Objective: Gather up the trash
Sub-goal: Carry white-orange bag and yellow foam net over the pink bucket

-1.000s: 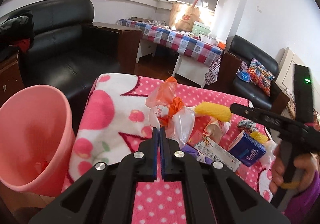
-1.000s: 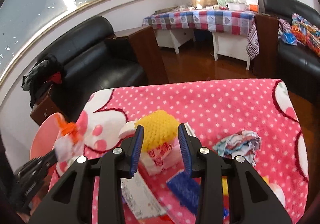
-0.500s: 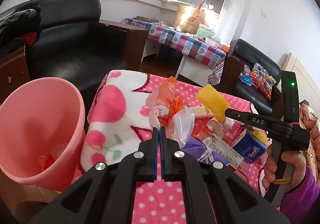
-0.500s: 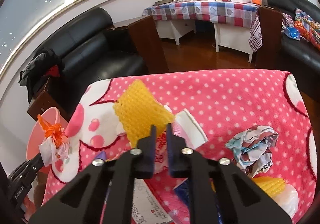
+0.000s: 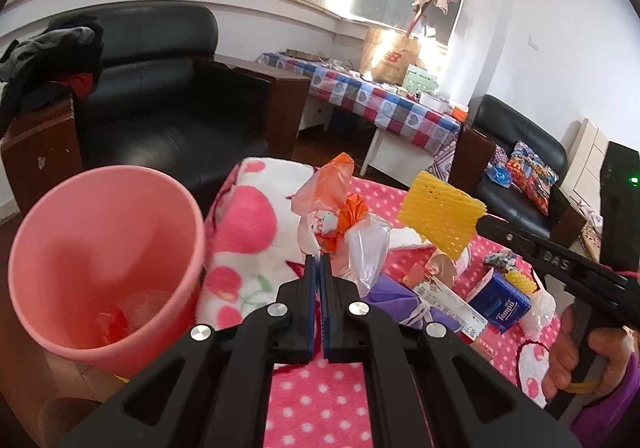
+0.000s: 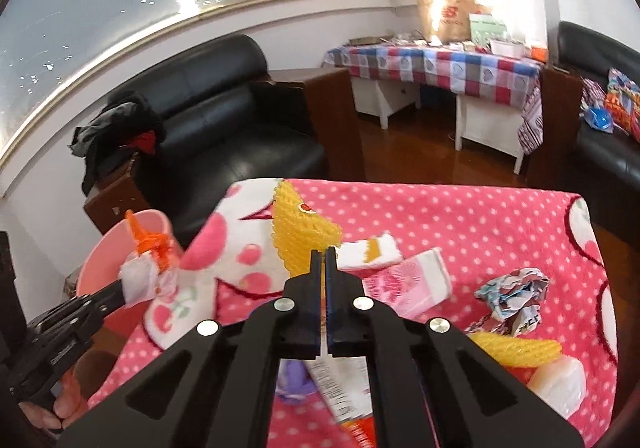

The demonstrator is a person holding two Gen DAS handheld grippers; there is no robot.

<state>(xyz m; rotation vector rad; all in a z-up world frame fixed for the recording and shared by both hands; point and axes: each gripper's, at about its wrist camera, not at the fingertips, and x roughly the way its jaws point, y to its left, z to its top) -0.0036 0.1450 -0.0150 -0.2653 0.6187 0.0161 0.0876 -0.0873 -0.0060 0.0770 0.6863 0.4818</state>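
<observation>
My left gripper [image 5: 319,260] is shut on a crumpled orange and clear plastic bag [image 5: 340,224], held above the pink dotted blanket [image 5: 316,408] just right of the pink bin [image 5: 104,272]. My right gripper [image 6: 324,253] is shut on a yellow foam net [image 6: 300,232] and holds it lifted over the blanket [image 6: 460,216]. The net also shows in the left wrist view [image 5: 440,216]. The bag and left gripper show in the right wrist view [image 6: 148,268] in front of the bin [image 6: 120,248].
On the blanket lie a blue Tempo tissue pack [image 5: 500,304], a purple wrapper [image 5: 400,304], a crumpled printed paper ball [image 6: 512,292], a pink packet [image 6: 408,280], another yellow net [image 6: 516,348] and a white lump [image 6: 560,384]. Black sofas and a checkered table stand behind.
The right gripper closed on the yellow foam net and lifted it off the pile. The left gripper, still holding the bag, moved closer to the pink bin.
</observation>
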